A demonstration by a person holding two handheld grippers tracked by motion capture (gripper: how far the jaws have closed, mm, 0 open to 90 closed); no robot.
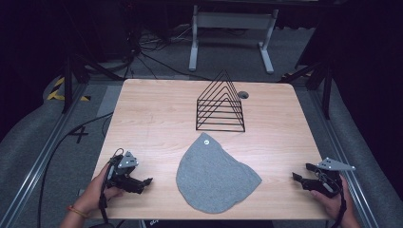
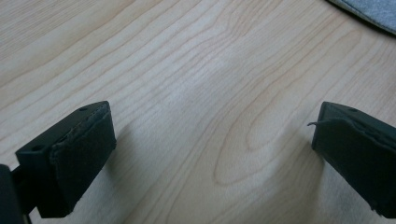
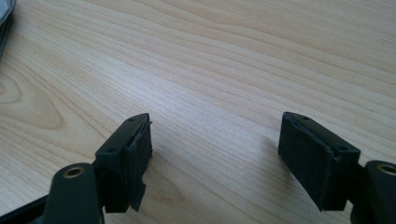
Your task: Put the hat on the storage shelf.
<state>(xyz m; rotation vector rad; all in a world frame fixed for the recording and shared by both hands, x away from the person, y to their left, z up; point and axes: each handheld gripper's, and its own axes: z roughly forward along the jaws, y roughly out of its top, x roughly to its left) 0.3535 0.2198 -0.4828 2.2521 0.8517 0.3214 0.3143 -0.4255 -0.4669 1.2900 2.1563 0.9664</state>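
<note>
Both my hands sit at the near edge of the table [image 1: 157, 107], each gripper low over bare wood. My left gripper [image 1: 142, 182] and right gripper [image 1: 300, 178] have jaws spread wide, nothing between them, probably a ready stance flanking the work. Between them lies the grey cloth [image 1: 214, 173], flat, its narrow end with a small white tag pointing away from me. Beyond it stands a black wire rack [image 1: 220, 105], upright, just clear of the cloth.

Matt pale wood-grain table [image 1: 157, 118], soft grey cloth [image 1: 214, 175], thin black wire rack [image 1: 221, 104].
</note>
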